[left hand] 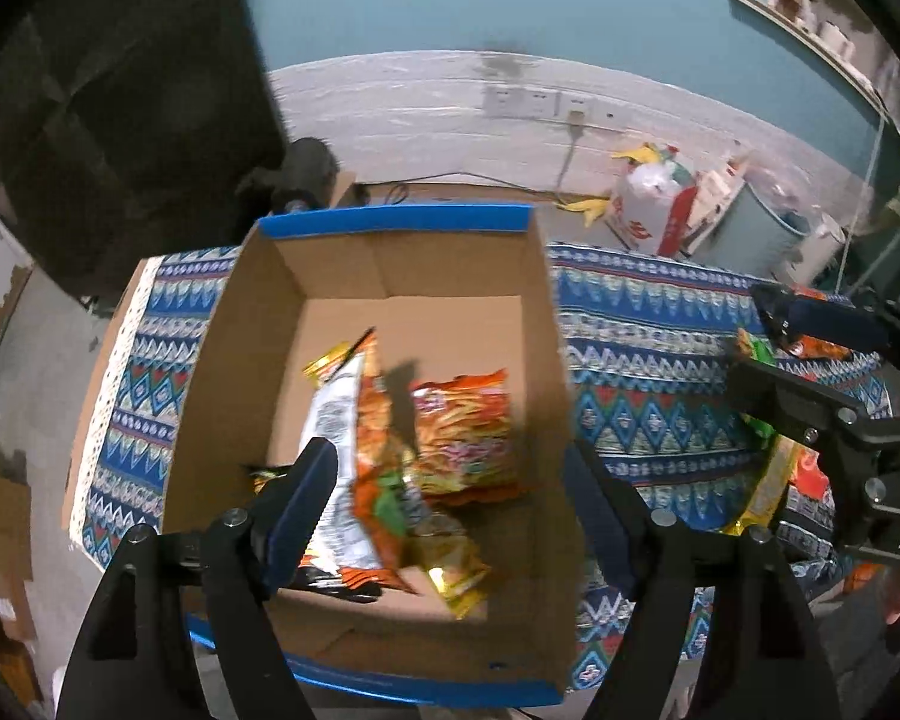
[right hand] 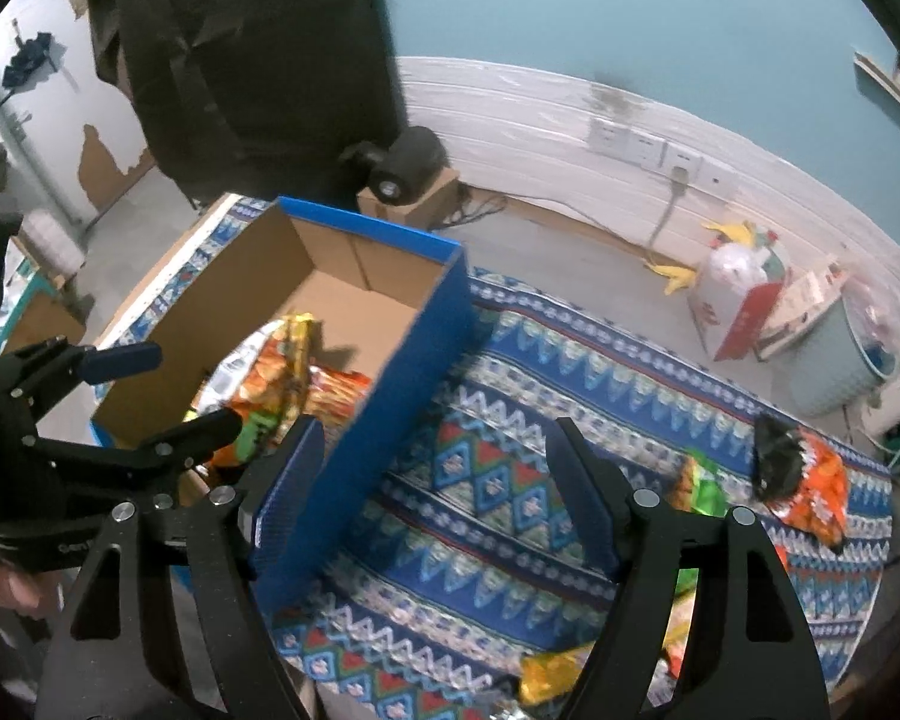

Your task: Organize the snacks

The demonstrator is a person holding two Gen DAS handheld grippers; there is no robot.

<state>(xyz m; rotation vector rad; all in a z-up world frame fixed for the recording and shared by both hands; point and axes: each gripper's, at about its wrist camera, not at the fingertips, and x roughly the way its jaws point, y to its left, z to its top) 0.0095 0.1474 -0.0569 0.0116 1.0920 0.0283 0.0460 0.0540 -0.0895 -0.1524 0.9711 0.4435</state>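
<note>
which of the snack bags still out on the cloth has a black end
The orange bag at the far right edge of the cloth; its upper end is black. The small bag beside it is orange and green.

box [left hand: 354, 276]: brown cardboard inside, blue outside and rim. cloth [right hand: 498, 480]: blue/white zigzags, red-green diamonds. snack packs [left hand: 462, 438] in box: orange, white, gold. pack [right hand: 810, 480] on cloth: orange and black. gripper pads [left hand: 306, 504] blue, arms black.

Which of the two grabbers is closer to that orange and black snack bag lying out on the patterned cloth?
Right. The right gripper hangs open over the cloth, with the orange and black bag just off to its side. The left gripper, also open, is over the cardboard box, farther away.
</note>
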